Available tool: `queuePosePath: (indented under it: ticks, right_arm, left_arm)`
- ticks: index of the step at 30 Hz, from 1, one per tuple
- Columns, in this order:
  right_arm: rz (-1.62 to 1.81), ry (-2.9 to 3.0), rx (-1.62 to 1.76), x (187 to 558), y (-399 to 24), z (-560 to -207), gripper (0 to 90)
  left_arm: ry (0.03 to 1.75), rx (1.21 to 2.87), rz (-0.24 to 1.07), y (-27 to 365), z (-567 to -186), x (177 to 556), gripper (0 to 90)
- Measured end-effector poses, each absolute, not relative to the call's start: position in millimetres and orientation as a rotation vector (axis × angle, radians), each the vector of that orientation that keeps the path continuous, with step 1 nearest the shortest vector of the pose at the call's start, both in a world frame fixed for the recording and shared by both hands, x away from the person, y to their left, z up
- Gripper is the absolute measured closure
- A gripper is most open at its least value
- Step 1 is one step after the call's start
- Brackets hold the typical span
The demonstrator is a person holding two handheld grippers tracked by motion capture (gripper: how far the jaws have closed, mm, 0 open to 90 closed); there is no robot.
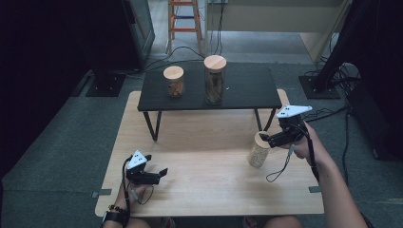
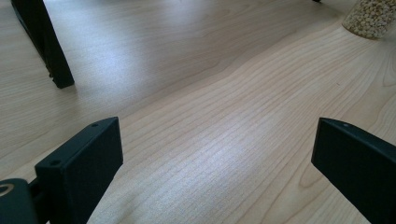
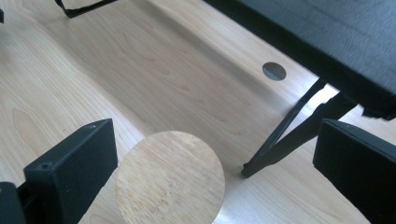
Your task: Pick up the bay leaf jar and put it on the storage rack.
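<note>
left gripper (image 1: 164, 172): jaws wide apart, holding nothing, low over the wooden table (image 1: 204, 190) | right gripper (image 1: 263, 137): jaws spread (nothing clasped), above the grain jar (image 1: 258, 151) with wooden lid (image 3: 170, 177) | black shelf (image 1: 247, 90): two lidded jars (image 1: 215, 80) farther back

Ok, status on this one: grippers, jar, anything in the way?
Right gripper open, jaws either side of the grain jar's wooden lid. Left gripper open, idle over the table. Nothing in the way.
</note>
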State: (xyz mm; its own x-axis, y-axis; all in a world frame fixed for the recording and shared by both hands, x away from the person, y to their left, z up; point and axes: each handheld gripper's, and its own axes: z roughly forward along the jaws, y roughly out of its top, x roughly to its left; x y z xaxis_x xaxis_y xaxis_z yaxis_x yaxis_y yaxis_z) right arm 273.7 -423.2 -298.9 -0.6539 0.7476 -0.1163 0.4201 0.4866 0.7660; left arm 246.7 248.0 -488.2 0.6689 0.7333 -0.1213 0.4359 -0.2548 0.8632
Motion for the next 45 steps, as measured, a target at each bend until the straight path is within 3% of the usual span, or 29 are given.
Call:
queuePosePath:
  ticks: [45]
  right_arm:
    - [1.062, 2.320, 0.994, 260, -438, -344, 0.0]
  left_arm:
    - [0.917, 1.898, 0.380, 247, -488, 246, 2.1]
